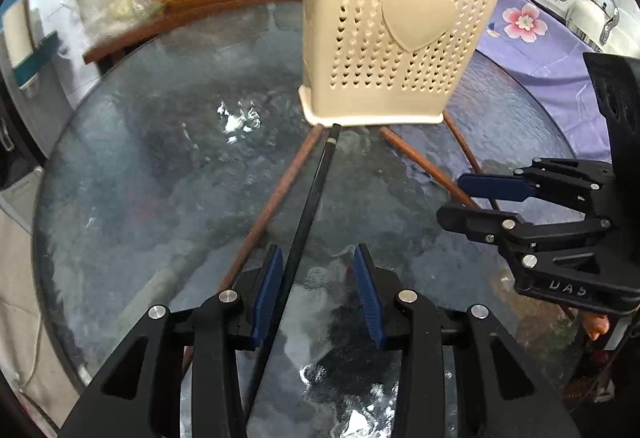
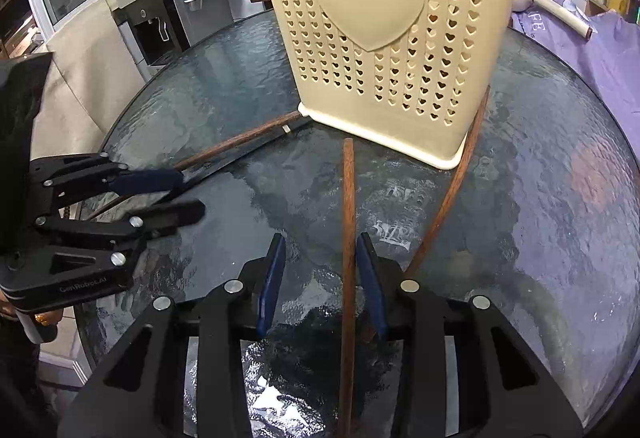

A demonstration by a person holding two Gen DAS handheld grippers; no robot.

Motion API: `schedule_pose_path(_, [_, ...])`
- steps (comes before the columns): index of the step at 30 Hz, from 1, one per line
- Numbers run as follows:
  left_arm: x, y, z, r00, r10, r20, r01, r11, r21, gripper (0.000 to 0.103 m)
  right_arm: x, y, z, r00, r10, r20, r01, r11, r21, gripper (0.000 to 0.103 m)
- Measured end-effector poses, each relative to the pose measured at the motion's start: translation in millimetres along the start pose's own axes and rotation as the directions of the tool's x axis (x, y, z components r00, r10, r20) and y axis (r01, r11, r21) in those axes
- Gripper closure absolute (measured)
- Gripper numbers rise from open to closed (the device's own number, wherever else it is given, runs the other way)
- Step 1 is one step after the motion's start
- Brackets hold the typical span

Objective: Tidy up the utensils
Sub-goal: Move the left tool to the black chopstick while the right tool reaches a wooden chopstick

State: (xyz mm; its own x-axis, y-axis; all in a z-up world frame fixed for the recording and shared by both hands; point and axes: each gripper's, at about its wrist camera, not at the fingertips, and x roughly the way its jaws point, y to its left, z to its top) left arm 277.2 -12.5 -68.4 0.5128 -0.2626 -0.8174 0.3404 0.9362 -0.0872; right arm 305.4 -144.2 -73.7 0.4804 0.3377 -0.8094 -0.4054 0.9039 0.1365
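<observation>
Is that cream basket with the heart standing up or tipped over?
Standing upright. The basket sits on its base on the glass table, rim at the top. Four chopsticks lie flat on the table in front of it.

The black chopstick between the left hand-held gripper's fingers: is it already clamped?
No: the black chopstick lies on the glass table between open blue pads.
</observation>
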Motion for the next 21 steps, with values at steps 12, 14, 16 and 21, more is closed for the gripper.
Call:
schedule_pose_path(12, [23.7, -7.5, 41.4, 0.997, 0.001, -0.075, 0.002, 0.999, 0.040, 0.074, 18.5, -5.3, 30.5, 0.999, -0.005, -0.046, 0.006, 1.000, 0.019, 0.079])
schedule_pose_path(14, [26.0, -7.5, 44.4, 0.998, 0.013, -0.065, -0.009, 0.999, 0.051, 0.078, 21.4, -6.2, 35.5, 0.999, -0.010, -0.048, 0.010, 1.000, 0.018, 0.080])
schedule_pose_path(16, [27.4, -9.1, 45.5, 0.998, 0.025, -0.061, -0.021, 0.998, 0.061, 0.081, 24.4, -7.4, 40.0, 0.999, -0.019, -0.048, 0.019, 1.000, 0.009, 0.082])
schedule_pose_path(21, [32.5, -13.5, 49.9, 0.997, 0.061, -0.044, -0.057, 0.995, 0.085, 0.092, 29.8, -3.3, 46.7, 0.997, -0.061, -0.048, 0.060, 0.998, -0.034, 0.090])
